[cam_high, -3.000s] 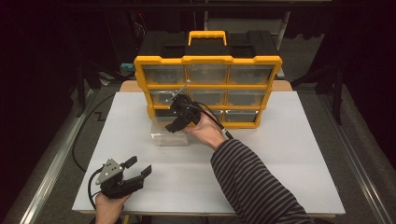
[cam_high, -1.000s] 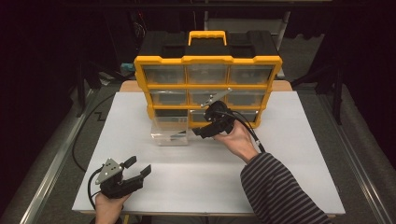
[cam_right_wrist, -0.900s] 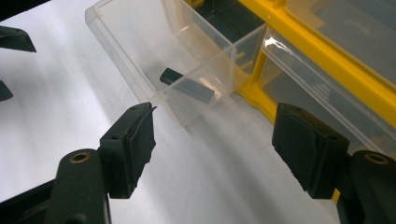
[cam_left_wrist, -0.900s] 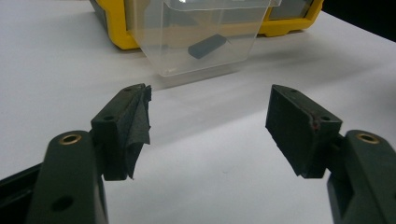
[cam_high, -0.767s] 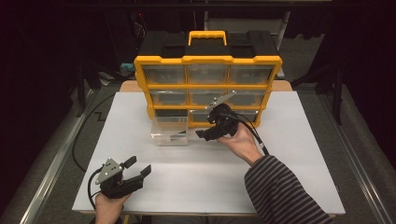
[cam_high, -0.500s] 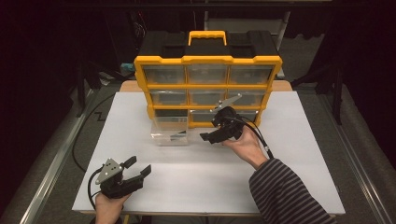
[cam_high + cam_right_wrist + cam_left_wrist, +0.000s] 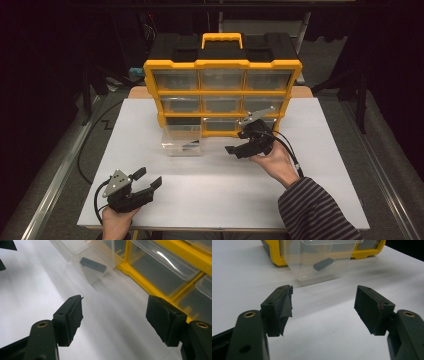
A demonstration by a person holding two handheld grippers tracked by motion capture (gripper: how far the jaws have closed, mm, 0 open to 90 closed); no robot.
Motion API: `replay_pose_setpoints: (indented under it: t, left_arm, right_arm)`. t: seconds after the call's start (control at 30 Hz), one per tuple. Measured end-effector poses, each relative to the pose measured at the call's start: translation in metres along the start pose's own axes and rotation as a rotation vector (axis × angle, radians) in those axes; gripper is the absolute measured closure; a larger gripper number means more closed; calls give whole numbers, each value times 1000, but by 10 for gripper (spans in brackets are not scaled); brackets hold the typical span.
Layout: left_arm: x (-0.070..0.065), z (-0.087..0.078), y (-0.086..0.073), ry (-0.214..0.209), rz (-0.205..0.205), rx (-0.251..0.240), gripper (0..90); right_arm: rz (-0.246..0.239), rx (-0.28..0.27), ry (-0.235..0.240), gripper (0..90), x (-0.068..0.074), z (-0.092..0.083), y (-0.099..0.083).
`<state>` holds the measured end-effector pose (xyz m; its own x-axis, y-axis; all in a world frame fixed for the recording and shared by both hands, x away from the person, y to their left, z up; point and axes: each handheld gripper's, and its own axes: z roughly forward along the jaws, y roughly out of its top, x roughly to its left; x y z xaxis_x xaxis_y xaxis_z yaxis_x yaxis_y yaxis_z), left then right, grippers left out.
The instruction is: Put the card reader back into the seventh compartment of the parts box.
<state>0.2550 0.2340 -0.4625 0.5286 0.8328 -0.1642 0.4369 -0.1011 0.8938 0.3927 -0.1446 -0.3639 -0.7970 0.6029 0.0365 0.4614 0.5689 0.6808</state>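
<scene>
- The clear drawer stands pulled out of the yellow organiser on the white table, touching the organiser's lower left front, toward the table's far edge; a small dark block lies on its floor
- The right gripper hovers just right of the drawer, in front of the organiser's bottom row, jaws apart and holding nothing
- The left gripper rests near the table's near left corner, jaws also wide apart and empty, well apart from the drawer
- The step in hand looks like dealing with the drawer: either lifting the block out or sliding the drawer home
- To do it well, come at the drawer squarely, since thin clear walls flex and slip; pinch the front wall low, or steady the drawer with the left gripper while the right reaches in
- Push it straight along its slot, or it may jam against the yellow frame
- The table is plain matte white, bare apart from these things
- The room around is dark, with black frames and a grey floor at the sides
</scene>
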Motion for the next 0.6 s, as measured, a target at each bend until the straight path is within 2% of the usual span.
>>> replay_pose_setpoints:
  t: [0.6]
  left_arm:
    - [-1,0,0,3,0,2,312]
  right_arm:
    - [54,-44,-60,314,-11,-24,-44]
